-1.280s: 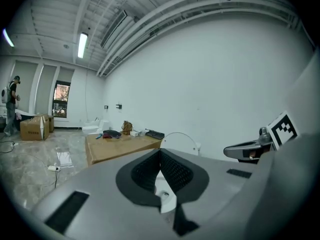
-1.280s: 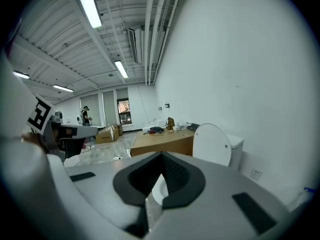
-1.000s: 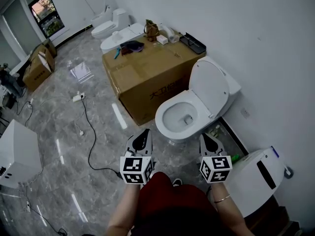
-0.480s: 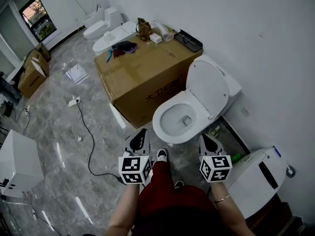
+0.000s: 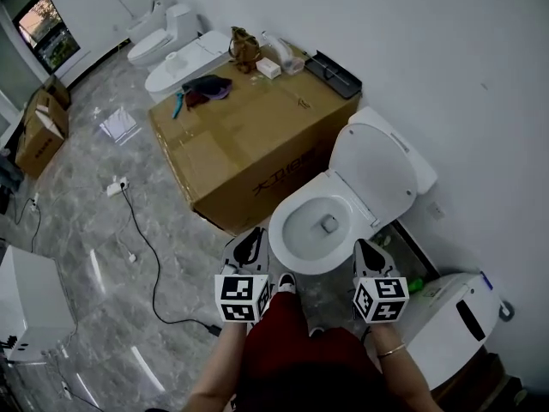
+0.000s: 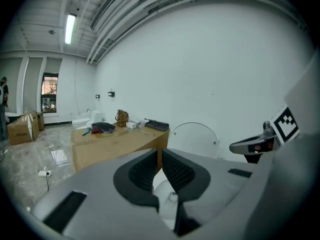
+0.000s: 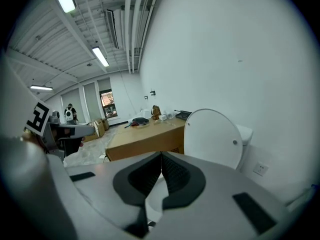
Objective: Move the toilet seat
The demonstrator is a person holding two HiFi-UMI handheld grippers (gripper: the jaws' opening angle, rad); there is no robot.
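Note:
A white toilet (image 5: 319,227) stands against the wall with its lid (image 5: 375,172) raised and leaning back; the seat ring (image 5: 296,256) lies flat on the bowl. My left gripper (image 5: 251,245) hangs just off the bowl's near left rim, shut and empty. My right gripper (image 5: 369,254) hangs by the bowl's near right rim, also shut and empty. The left gripper view shows the raised lid (image 6: 193,139) beyond shut jaws (image 6: 159,155). In the right gripper view the lid (image 7: 212,138) stands to the right of the closed tips (image 7: 161,157).
A big cardboard box (image 5: 244,140) with a bag, cloth and tray on top stands left of the toilet. A white appliance (image 5: 446,318) lies at lower right. Cables (image 5: 150,256) trail over the marble floor. More toilets (image 5: 176,54) stand at the far wall.
The view has closed in on the toilet: both grippers moved forward and a little lower, from short of the bowl to either side of its front rim. Jaws stayed shut.

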